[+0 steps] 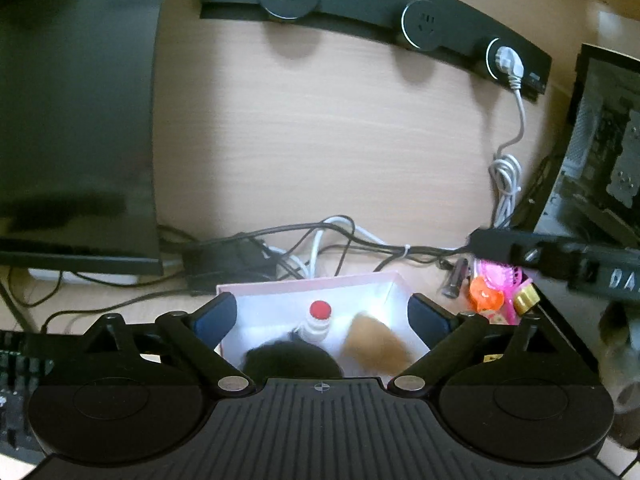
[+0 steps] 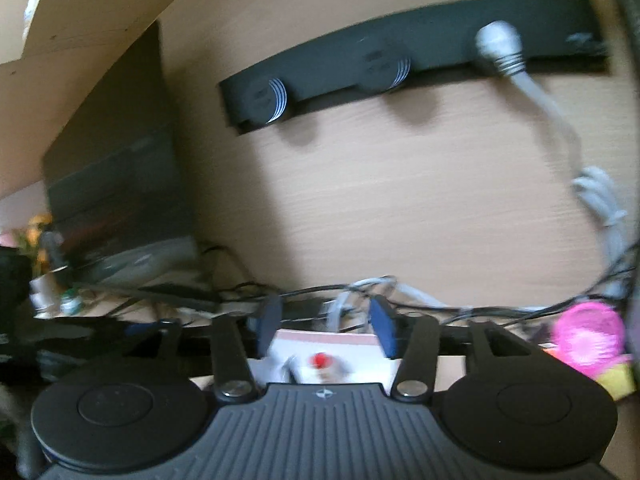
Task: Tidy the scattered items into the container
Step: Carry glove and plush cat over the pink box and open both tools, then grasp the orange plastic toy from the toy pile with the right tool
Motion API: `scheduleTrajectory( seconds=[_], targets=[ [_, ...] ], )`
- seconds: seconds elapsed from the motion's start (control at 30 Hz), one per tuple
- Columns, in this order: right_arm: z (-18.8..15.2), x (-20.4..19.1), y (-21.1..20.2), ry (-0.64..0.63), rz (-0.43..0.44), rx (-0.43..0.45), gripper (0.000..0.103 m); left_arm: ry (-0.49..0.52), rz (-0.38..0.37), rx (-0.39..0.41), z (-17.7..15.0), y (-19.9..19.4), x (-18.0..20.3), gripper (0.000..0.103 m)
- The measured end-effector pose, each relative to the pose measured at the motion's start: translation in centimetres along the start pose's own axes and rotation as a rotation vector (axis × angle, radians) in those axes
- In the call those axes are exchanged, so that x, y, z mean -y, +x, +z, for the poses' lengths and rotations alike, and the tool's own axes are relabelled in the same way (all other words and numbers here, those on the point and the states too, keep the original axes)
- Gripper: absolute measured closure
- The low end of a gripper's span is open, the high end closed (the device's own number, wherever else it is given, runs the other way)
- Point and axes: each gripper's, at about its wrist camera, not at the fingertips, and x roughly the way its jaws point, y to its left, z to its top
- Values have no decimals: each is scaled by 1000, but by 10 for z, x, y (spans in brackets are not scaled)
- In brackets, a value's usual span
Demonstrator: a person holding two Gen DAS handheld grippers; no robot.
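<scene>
A white box with a pink rim (image 1: 308, 283) sits on the desk below my left gripper (image 1: 322, 314), which is open wide and empty above it. In the box lie a small white bottle with a red cap (image 1: 318, 320), a dark round item (image 1: 292, 362) and a tan furry item (image 1: 376, 344). To the box's right lie a pink comb (image 1: 502, 274), an orange toy (image 1: 486, 294), a gold-capped item (image 1: 527, 299) and a dark tube (image 1: 456, 278). My right gripper (image 2: 326, 326) is open and empty above the box (image 2: 324, 340), over the red-capped bottle (image 2: 320, 362). A pink toy (image 2: 588, 336) lies right.
A monitor (image 1: 76, 120) stands at the left with a keyboard (image 1: 16, 376) below it. A black socket strip (image 1: 380, 12) runs along the wooden back panel, with a white plug and cable (image 1: 508, 60). Tangled cables (image 1: 320, 244) lie behind the box. An open computer case (image 1: 600, 144) stands right.
</scene>
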Motion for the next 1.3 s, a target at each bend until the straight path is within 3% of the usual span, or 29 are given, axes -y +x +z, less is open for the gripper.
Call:
scheduleTrajectory(
  seconds=[0.1,0.17,0.43,0.63,0.77,0.87,1.1,1.23,1.3],
  targets=[
    [-18,8,-13,-89,-159,34,37,30,17,-5,-12,-9,11,4],
    [-32,17,-15,-120,-232,10,36,52,9,-18,-24,-16,22,3],
    [-71,49,-4,-110,-397,-102,35,109,-108,-149,-72,-25,72,2],
    [-79,68,30,-119,-532,-137,35,159,-144,-228,-96,-20,93,2],
    [-83,76,49,-81,-558,-191,41,139,-139,-241,-102,-20,91,2],
    [-91,76,50,-47,-524,-214,41,122,-135,-245,-102,-20,86,1],
    [-107,76,61,-106,-498,-250,41,113,-141,-284,-107,-12,86,1],
    [-97,77,59,-111,-519,-200,42,119,-143,-286,-108,-13,87,1],
    [-91,77,63,-130,-542,-181,47,112,-138,-291,-109,-13,85,1]
  ],
)
